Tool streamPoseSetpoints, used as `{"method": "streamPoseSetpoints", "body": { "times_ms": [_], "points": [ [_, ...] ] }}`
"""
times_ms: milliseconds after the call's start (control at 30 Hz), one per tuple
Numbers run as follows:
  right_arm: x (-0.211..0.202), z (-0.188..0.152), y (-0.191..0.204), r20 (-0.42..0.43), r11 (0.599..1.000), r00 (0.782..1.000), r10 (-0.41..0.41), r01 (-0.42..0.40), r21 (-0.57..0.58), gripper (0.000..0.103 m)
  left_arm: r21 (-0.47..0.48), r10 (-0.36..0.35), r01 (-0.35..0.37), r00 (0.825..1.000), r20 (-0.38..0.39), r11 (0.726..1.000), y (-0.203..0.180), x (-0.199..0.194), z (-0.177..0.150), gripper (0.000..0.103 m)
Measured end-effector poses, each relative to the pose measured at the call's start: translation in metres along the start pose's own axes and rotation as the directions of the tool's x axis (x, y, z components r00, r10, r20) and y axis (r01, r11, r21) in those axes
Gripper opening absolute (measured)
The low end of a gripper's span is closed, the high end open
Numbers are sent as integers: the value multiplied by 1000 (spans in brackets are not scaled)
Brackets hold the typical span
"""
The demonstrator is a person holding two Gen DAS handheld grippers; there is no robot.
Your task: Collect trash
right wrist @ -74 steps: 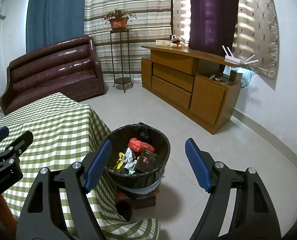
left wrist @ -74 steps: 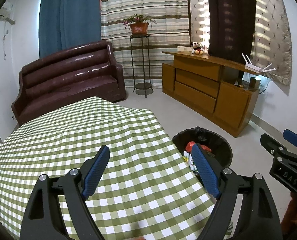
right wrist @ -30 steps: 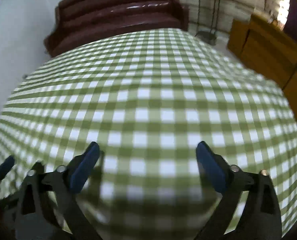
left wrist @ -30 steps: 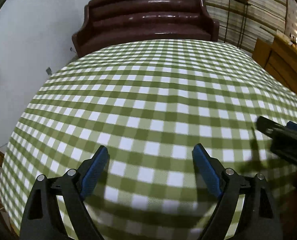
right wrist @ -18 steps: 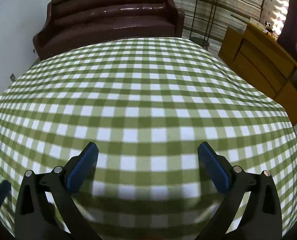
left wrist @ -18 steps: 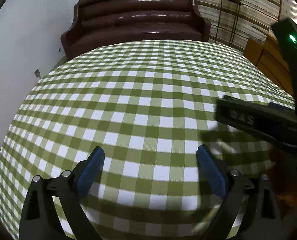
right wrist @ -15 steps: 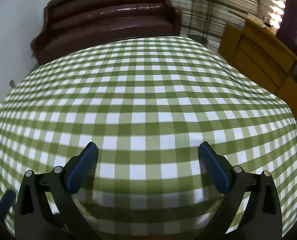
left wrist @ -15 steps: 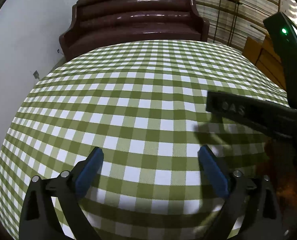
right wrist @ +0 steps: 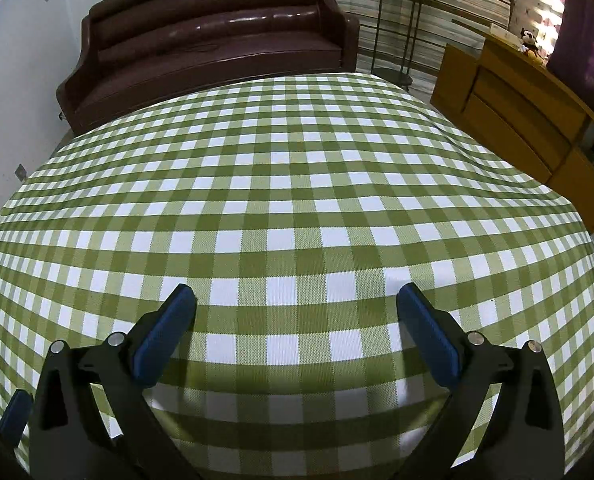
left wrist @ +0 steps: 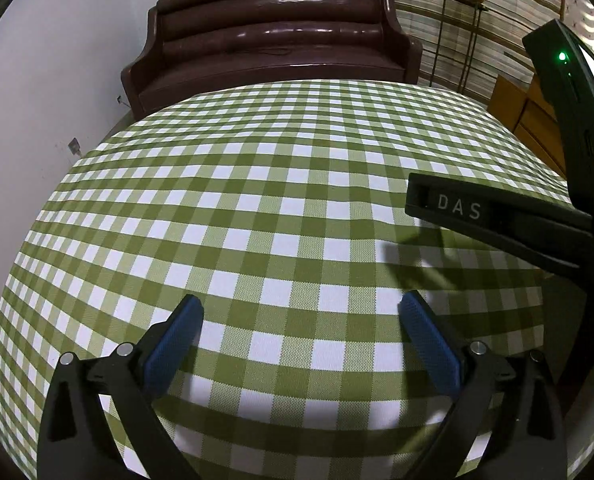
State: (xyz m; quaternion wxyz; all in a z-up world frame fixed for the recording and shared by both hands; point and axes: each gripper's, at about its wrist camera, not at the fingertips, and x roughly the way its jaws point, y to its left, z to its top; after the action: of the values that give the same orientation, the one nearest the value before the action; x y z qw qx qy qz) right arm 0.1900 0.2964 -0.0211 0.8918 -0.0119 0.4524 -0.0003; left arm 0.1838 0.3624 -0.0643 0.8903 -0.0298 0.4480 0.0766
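We are holding the left gripper [left wrist: 299, 334] low in the left wrist frame, its blue pads spread wide with only checked cloth showing between them, gripping nothing. In the right wrist frame the right gripper [right wrist: 295, 322] is sitting just as wide apart, likewise carrying nothing, and hovering over the desk [right wrist: 297, 184]; whether its fingertips are brushing the cloth we cannot tell from this angle.

At the right edge of the left wrist frame, the right gripper's black body, lettered DAS, is crossing near the left gripper and throwing a shadow on the cloth. That closeness is what we are judging as the main risk: a careless swing could knock the two tools together. A low pass could also snag the tablecloth, which is rippling toward the right side of the right wrist frame, and drag it.

No trash is showing anywhere on the desk in either view, so the task's thing is out of sight; we are judging that searching farther may be needed.

Beyond the desk, a brown sofa [right wrist: 213, 28] is filling the upper centre, and a wooden cabinet [right wrist: 525, 112] is standing at the upper right.
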Motion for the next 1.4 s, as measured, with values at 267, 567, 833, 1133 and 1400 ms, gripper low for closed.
{"method": "streamPoseSetpoints", "body": {
  "times_ms": [267,567,833,1133,1400],
  "points": [
    [1,1,-2,0,1000,1000,1,-1,0,99,1,0,0,1000,0,1000,0,0,0,97],
    [1,1,-2,0,1000,1000,1,-1,1,99,1,-1,1,1000,1,1000,0,0,-1,97],
    [0,0,-2,0,1000,1000,1,-1,1,99,1,-1,1,1000,1,1000,1,0,-1,97],
    [4,4,-4,0,1000,1000,1,-1,1,99,1,-1,1,1000,1,1000,0,0,-1,97],
    [5,4,-4,1,1000,1000,2,-2,1,99,2,-1,1,1000,1,1000,0,0,-1,97]
  ]
}}
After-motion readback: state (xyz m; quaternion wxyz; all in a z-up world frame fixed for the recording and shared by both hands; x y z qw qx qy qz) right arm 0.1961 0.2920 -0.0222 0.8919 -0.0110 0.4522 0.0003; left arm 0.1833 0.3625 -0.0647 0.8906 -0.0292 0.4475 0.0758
